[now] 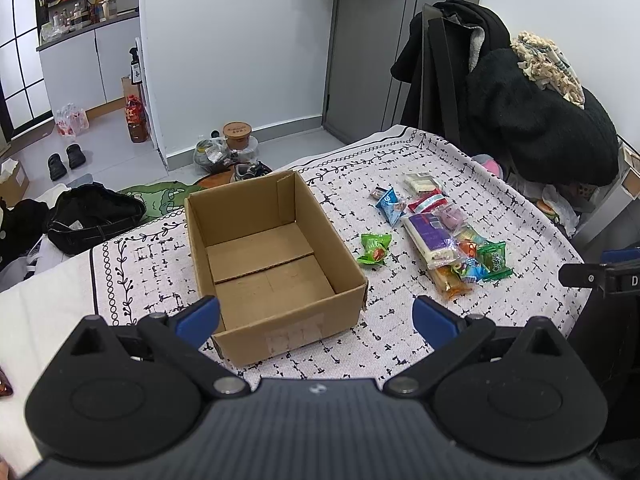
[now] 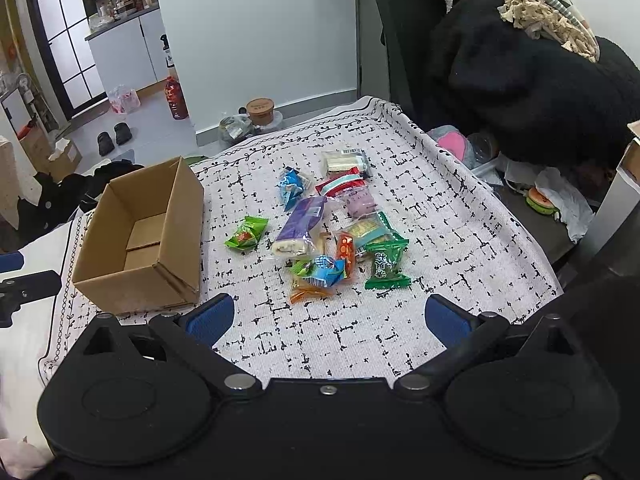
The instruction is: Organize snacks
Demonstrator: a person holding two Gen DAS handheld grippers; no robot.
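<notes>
An empty brown cardboard box (image 1: 272,264) (image 2: 140,236) stands open on the patterned tablecloth. To its right lies a loose pile of wrapped snacks (image 1: 440,232) (image 2: 332,232): a purple pack (image 2: 300,224), a light green packet (image 1: 374,249) (image 2: 246,234) lying apart nearest the box, a dark green packet (image 2: 386,266), blue packets (image 2: 291,186) and others. My left gripper (image 1: 316,318) hangs open over the box's near wall. My right gripper (image 2: 330,318) is open above bare cloth just in front of the pile. Neither holds anything.
The white cloth with black marks (image 2: 440,216) covers the table; its far edge drops to the floor. A chair heaped with black coats (image 1: 532,112) stands at the far right. Bags, shoes and bottles (image 1: 138,120) litter the floor beyond.
</notes>
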